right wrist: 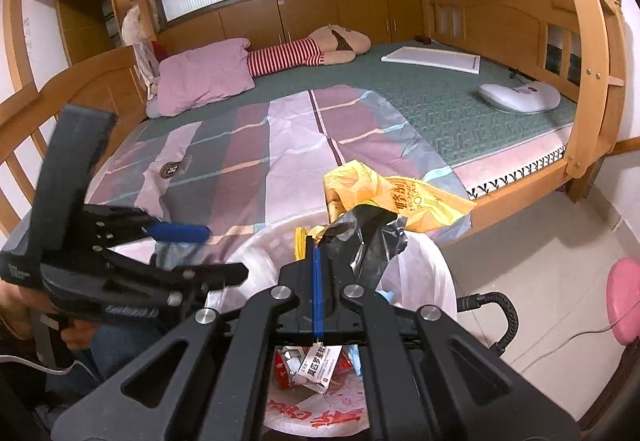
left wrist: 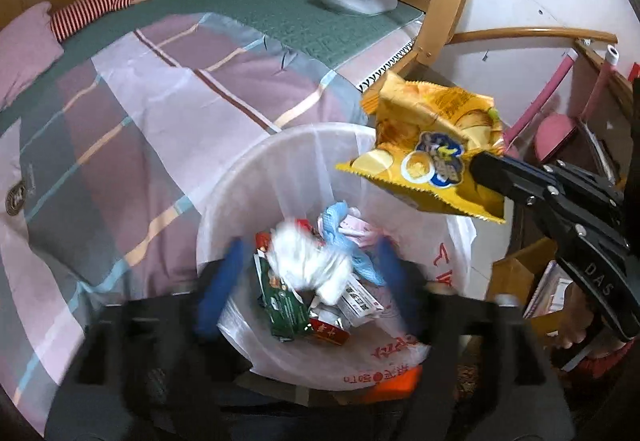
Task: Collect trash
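A white bin lined with a plastic bag stands beside the bed and holds several wrappers and cartons. My left gripper hangs over it, its blue fingers wide apart. A blurred white paper wad lies between them over the trash, clear of both pads. My right gripper comes in from the right, shut on a crumpled yellow snack bag above the bin's rim. In the right wrist view, the right gripper pinches the snack bag over the bin. The left gripper stands open at the left.
A bed with a patchwork quilt and green mat lies behind the bin, inside a wooden bunk frame. On it lie a pink pillow, a striped plush doll and a white board. A pink stool stands on the tiled floor.
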Action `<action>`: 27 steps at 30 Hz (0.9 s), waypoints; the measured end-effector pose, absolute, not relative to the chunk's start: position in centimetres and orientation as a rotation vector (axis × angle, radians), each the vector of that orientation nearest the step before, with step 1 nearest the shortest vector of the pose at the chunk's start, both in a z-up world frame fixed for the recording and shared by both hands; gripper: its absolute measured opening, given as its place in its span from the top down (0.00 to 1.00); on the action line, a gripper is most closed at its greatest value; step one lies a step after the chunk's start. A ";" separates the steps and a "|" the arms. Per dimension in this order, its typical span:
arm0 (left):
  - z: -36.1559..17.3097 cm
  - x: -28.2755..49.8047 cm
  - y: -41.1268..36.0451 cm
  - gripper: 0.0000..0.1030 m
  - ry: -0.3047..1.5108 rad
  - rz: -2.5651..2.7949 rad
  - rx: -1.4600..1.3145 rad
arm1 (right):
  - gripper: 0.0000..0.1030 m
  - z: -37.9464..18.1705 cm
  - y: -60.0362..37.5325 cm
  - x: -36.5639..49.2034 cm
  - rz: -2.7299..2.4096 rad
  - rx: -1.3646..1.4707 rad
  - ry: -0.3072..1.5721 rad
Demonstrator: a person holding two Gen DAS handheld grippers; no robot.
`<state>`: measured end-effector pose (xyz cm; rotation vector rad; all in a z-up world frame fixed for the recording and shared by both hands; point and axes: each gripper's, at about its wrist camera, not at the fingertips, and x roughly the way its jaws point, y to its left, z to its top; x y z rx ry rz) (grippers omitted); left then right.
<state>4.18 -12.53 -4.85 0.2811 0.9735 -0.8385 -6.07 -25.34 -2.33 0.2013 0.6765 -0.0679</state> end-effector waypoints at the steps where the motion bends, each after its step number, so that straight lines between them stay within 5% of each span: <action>1: -4.6 4.1 -12.4 0.19 0.961 -0.828 0.284 | 0.99 -2.5 -25.3 -6.0 -0.066 0.204 0.686; 10: -0.9 4.4 -7.7 0.08 0.821 -0.595 0.206 | 0.97 -5.3 -23.9 -4.4 -0.013 0.213 0.838; 11: -0.5 4.2 -6.9 0.08 0.804 -0.566 0.195 | 0.84 -5.5 -23.7 -4.4 -0.020 0.210 0.846; 12: -0.1 4.2 -6.4 0.08 0.793 -0.547 0.188 | 0.61 -5.5 -23.6 -4.4 -0.028 0.211 0.847; 14: 0.7 3.8 -5.1 0.06 0.764 -0.497 0.172 | 0.37 -5.2 -23.5 -4.6 -0.050 0.208 0.827; 17: 1.4 3.3 -3.5 0.05 0.723 -0.413 0.160 | 0.35 -4.6 -22.7 -4.9 -0.063 0.173 0.784; 21: 2.1 2.2 -2.1 0.04 0.668 -0.303 0.194 | 0.16 -3.3 -21.5 -5.5 -0.059 0.150 0.693; 27: 2.5 0.5 -0.4 0.04 0.631 -0.245 0.196 | 0.03 -0.7 -18.4 -7.0 -0.006 0.045 0.535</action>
